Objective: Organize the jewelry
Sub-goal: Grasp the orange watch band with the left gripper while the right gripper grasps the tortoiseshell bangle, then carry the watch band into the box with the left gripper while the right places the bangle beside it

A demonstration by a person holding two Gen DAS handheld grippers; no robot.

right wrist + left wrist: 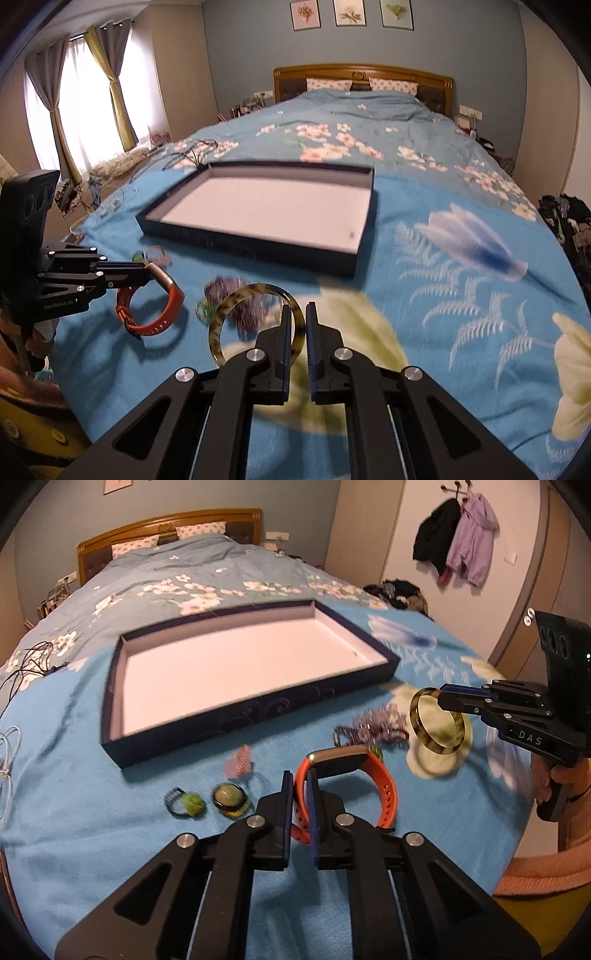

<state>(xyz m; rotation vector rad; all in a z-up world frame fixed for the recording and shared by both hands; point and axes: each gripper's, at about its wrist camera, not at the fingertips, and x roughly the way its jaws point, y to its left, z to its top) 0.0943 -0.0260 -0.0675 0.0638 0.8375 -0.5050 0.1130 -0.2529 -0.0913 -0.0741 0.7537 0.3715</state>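
Note:
A dark blue tray (255,710) with a white floor lies on the blue bedspread; it also shows in the right wrist view (255,245). My left gripper (300,786) is shut on the strap of an orange watch (384,786), held just above the bed; both show in the right wrist view, the gripper (146,275) and the watch (173,302). My right gripper (297,314) is shut on a tortoiseshell bangle (221,321), lifted off the bed; both show in the left wrist view, the gripper (441,698) and the bangle (436,722).
On the bedspread lie a purple beaded piece (373,725), a pink piece (238,764), a green ring (190,801) and a round green-stone piece (229,797). Cables (26,664) lie at the bed's left. The bed's right edge (517,812) is near.

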